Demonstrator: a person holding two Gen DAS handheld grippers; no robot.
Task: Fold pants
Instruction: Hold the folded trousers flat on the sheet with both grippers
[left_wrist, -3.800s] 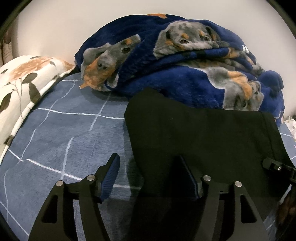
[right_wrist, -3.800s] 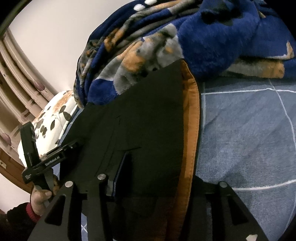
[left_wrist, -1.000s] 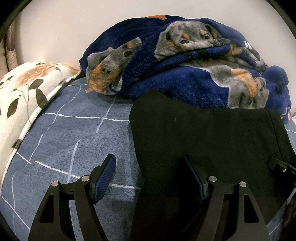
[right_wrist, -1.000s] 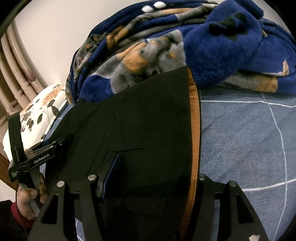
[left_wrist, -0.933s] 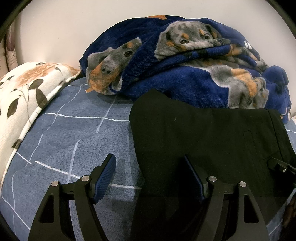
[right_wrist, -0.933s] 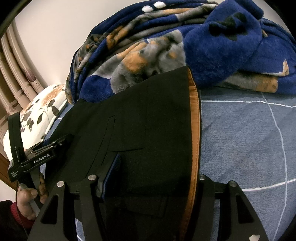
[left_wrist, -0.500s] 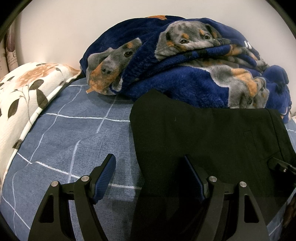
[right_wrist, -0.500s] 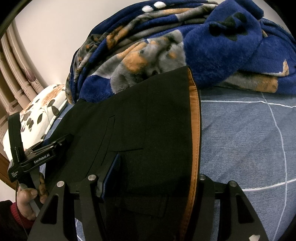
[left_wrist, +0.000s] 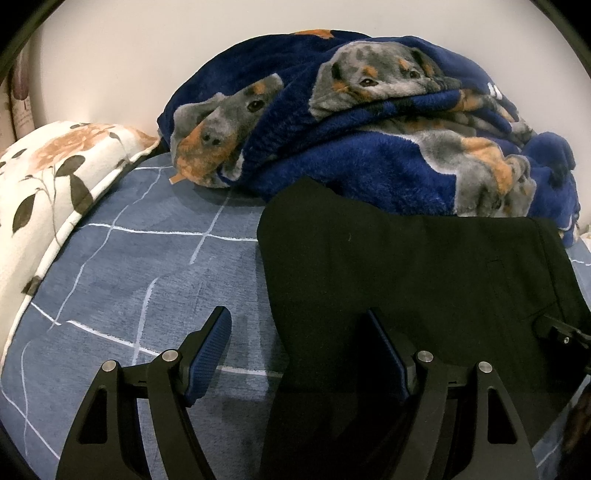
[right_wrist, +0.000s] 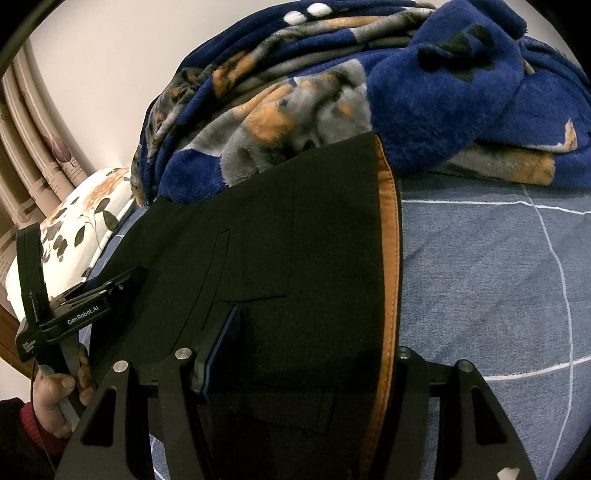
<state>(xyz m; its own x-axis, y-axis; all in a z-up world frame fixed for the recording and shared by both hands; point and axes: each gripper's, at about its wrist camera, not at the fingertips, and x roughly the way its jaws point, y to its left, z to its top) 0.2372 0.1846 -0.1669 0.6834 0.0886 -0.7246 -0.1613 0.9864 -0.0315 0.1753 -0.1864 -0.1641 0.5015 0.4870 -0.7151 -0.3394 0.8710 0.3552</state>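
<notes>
Since a few seconds ago both views have shifted slightly; black pants lie on the bed, left gripper jaws spread astride their edge; right gripper jaws straddle the waistband, grip unclear.

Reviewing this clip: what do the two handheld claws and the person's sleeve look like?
Both are black. The left claw has angular finger arms with triangular cut-outs and silver pivot bolts, tipped with ribbed blue pads. The right claw is built the same way. Seen from the right wrist, the left unit's body bears white "GenRobot.AI" lettering. The hand on it shows a dark sleeve with a red cuff.
</notes>
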